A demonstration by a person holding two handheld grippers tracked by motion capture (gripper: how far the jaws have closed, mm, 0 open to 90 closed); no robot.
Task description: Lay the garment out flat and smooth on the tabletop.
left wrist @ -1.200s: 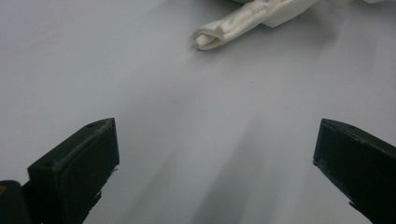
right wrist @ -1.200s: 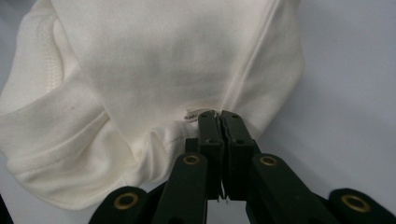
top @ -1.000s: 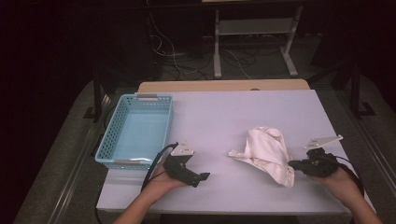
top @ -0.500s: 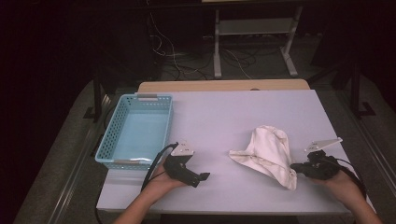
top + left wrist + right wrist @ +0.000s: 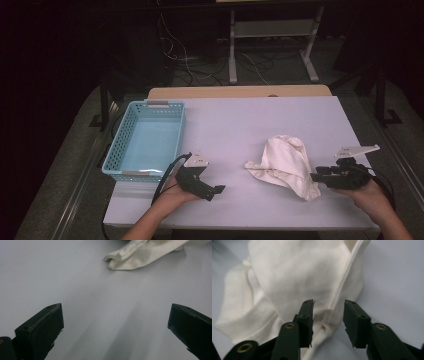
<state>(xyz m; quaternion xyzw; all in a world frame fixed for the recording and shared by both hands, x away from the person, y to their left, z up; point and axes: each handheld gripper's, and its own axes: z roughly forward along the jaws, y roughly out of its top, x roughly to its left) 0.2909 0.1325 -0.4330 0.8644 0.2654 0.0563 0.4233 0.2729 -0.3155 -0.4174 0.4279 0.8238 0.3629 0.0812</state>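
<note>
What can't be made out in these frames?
- Underside of the white cloth: high view, hidden by its own folds.
- Right gripper contact with the cloth hem: right gripper view, fabric between the parted fingers, touch unclear.
- Cloth's far part: left gripper view, cut off by top edge.
- Blue basket near wall: mesh too small.

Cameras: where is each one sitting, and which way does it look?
High view: above the person's side, looking forward and down at the table, basket and cloth; both forearms and hands show.
Left gripper view: on the left gripper, looking along its wide-apart jaws over bare table to the cloth's tip.
Right gripper view: on the right gripper, jaws just opened, cloth edge between them.
Shared: all three see the cloth.
</note>
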